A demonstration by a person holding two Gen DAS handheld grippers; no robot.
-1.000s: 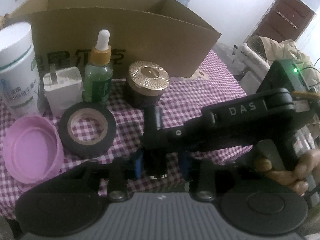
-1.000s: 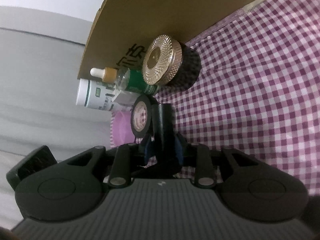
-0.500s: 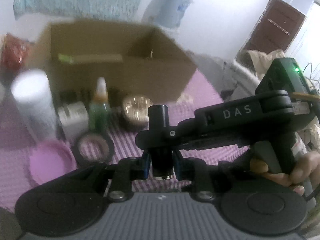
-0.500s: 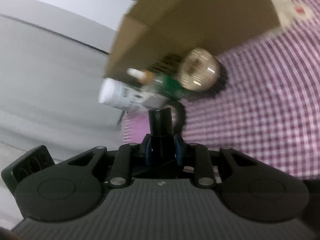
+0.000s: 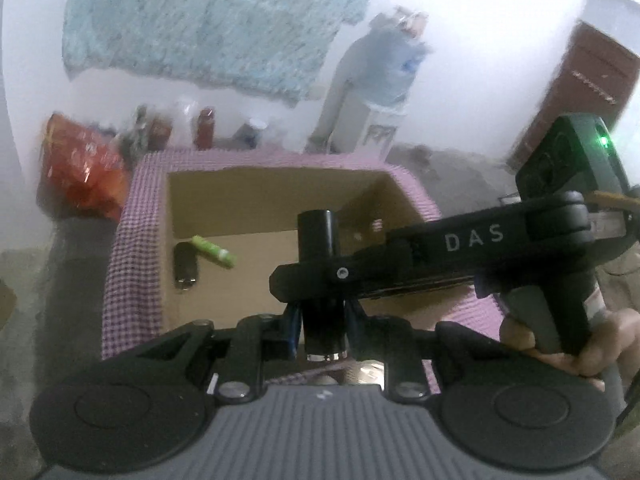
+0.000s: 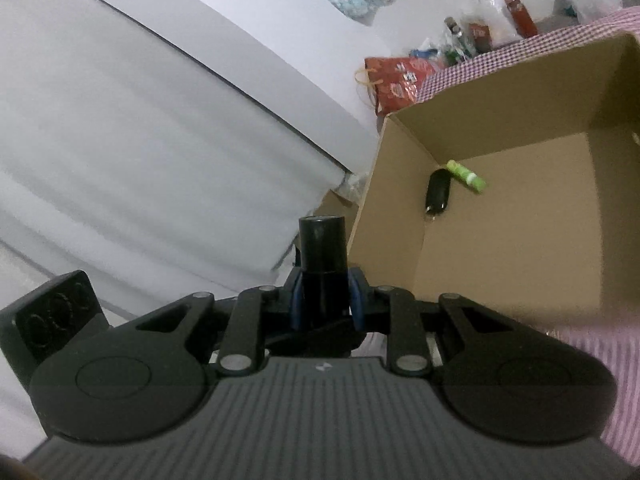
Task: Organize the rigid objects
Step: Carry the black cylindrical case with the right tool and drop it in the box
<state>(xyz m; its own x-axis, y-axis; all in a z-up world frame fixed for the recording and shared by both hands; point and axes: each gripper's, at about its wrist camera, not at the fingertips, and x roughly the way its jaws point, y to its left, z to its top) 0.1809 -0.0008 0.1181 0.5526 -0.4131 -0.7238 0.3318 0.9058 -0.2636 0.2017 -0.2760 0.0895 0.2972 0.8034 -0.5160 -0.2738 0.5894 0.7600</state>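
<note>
A lived-in home room, by the look of it: a table under a purple-and-white checked tablecloth (image 5: 132,240) carries an open brown cardboard box (image 5: 276,184). Behind the box, red-capped bottles (image 5: 205,128), a red snack bag (image 5: 84,164), and a water dispenser (image 5: 384,92) against the white wall.

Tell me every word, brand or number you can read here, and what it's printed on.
"DAS": white letters on the black body of the right gripper, seen from the left wrist camera.
Red snack bag beside the cardboard box: printing too blurred to read.
Green tube in the box: no readable label.
Nothing else is legible.
</note>
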